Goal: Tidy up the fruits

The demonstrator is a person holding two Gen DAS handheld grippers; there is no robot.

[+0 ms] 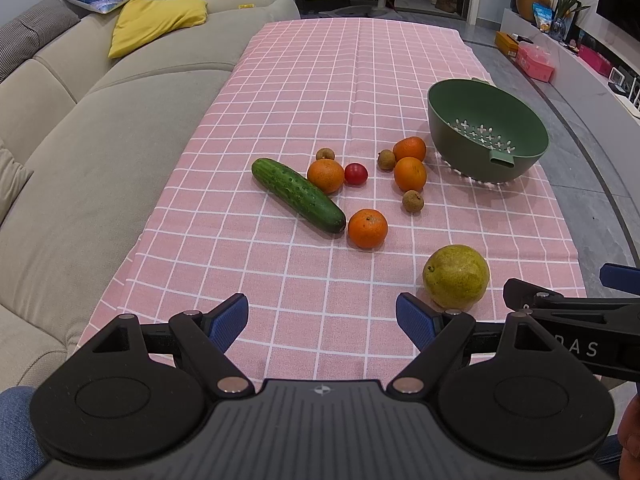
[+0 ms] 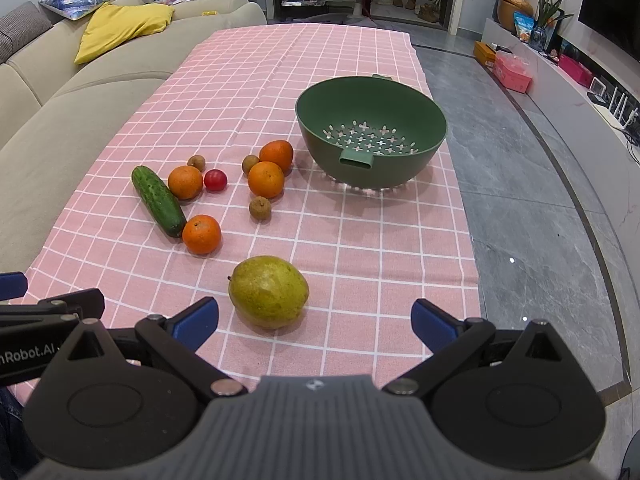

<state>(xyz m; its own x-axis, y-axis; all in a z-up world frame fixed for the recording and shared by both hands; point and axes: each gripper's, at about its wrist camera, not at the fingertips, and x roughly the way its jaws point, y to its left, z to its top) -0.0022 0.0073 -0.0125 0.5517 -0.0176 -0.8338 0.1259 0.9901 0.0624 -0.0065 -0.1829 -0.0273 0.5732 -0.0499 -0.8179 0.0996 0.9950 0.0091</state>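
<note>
Right now I see a desk [image 1: 400, 60] draped in a pink cloth [image 2: 360, 248] with a white grid, its weave matte and slightly creased along a centre fold. On it sits a dark green colander bowl [image 2: 400, 100], smooth plastic, round, with cross-shaped and round holes in its floor and a small rectangular spout on the near wall; nothing lies inside it. Left of the bowl the produce is scattered: a long, bumpy-skinned cucumber [image 1: 298, 195] lying diagonally, four dimpled oranges, one [image 1: 367, 228] just beside the cucumber's near end, one [image 1: 325, 176] against its side, and two [image 1: 410, 174] touching each other near the bowl. A glossy red tomato [image 1: 356, 173] sits just beside the second orange. Three small, rough brown longans [image 1: 413, 201] are dotted among them. Nearest to me is a fat yellow-green pear [image 2: 268, 291], speckled and dull, stem pointing left.

My left gripper [image 1: 322, 318] hovers low over the near end of the cloth, blue-padded fingers [image 1: 230, 318] spread wide and holding nothing. My right gripper [image 2: 316, 322] is level beside it, fingers [image 2: 196, 322] likewise spread apart and empty, with the pear just ahead of them, towards the left pad.
</note>
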